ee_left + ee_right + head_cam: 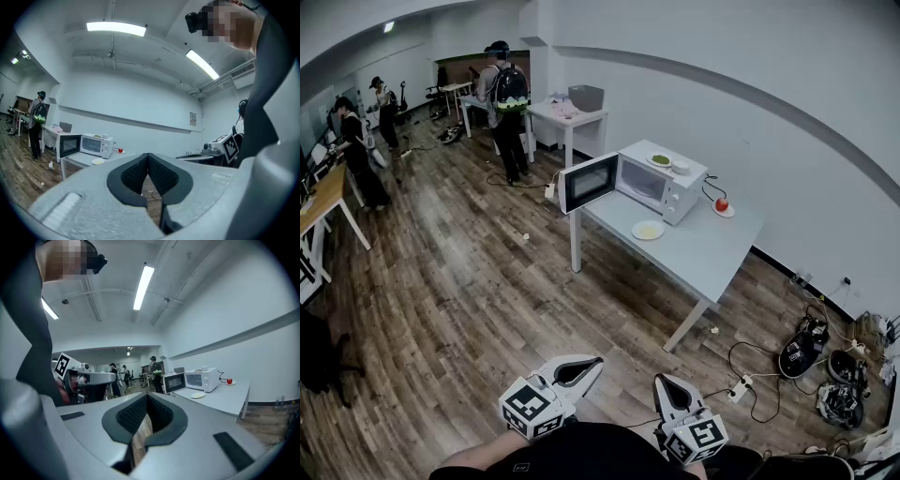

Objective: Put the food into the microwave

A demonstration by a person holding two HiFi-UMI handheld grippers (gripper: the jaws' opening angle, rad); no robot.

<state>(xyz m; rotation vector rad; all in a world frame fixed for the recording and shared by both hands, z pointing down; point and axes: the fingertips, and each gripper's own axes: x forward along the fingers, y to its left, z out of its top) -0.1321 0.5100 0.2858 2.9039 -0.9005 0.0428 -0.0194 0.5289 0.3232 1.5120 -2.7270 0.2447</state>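
**Both grippers empty, well short of the microwave**

The left gripper (pixel 592 362) and right gripper (pixel 660 381) sit close to the person's body, each with its jaws pressed together on nothing. Both are well apart from the microwave (pixel 661 183), whose door (pixel 588 182) already hangs open. A plate (pixel 648 230) of pale food lies on the table (pixel 712 258) just in front of the microwave. A green dish (pixel 660 161) sits on top of it and an apple (pixel 722 204) lies to its right in the head view, so which food is meant is unclear. The step in hand is likely the approach: walk up facing the open cavity and spread one gripper's jaws before reaching. Then take the plate by its near rim and keep it level going in past the door.
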